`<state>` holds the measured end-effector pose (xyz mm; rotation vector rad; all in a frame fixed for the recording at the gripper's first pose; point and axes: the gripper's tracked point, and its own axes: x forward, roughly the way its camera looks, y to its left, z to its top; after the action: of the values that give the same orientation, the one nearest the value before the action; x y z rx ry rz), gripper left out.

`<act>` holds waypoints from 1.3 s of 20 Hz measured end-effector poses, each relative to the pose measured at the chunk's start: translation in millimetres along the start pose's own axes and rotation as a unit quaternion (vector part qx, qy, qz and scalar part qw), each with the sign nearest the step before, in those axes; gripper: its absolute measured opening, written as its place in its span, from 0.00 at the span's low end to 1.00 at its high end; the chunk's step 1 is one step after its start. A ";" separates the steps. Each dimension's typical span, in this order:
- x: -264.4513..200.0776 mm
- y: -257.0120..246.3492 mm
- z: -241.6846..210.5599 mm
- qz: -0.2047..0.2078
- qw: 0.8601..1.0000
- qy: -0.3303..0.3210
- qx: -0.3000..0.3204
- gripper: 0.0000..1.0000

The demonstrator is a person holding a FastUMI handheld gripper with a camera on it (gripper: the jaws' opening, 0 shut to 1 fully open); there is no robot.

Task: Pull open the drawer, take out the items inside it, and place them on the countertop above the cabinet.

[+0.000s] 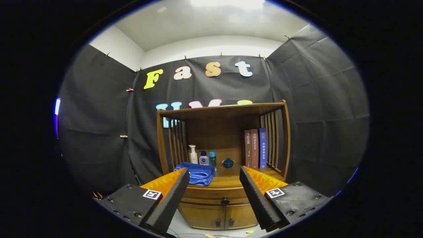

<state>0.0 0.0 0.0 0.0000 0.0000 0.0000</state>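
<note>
Left of centre on the cabinet's wooden surface (231, 180) lies a folded blue towel (196, 172), with a white pump bottle (193, 154), a small dark-blue bottle (204, 158) and a slim teal container (212, 158) standing just behind it. In the middle sits a little teal lidded bowl (228, 162), and at the right three upright books (255, 148) lean against the slatted side. The claw (214, 176) is released, its fingers spread wide with nothing between them, held well apart from the furniture. Below the surface, between the fingers, runs the curved brown wooden drawer front (214, 198) with one small round dark knob (225, 200) at its centre; it appears fully closed, so its contents cannot be seen. Beneath it are two lower cabinet doors (218, 216). To do this step well, I judge the claw should dip and advance until the fingers straddle the knob, clench on it squarely, then pull straight back without twisting.
</note>
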 end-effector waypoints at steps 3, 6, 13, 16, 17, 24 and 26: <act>1.9 -0.4 -4.5 -0.001 1.000 0.005 -0.005 0.99; 1.0 -2.5 -5.6 -0.002 1.000 0.008 -0.008 0.99; 4.9 -7.7 -7.3 -0.006 1.000 0.010 -0.004 0.99; 8.9 -6.4 -13.5 -0.002 1.000 0.018 -0.006 0.99; 10.9 -7.6 -15.9 -0.004 1.000 0.019 -0.008 0.99; 38.7 -3.4 -47.6 -0.007 0.999 0.038 -0.009 0.99; 51.8 -1.1 -65.0 -0.004 0.999 0.052 -0.009 0.99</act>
<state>51.8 -1.1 -65.0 -0.0190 0.1033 -0.0072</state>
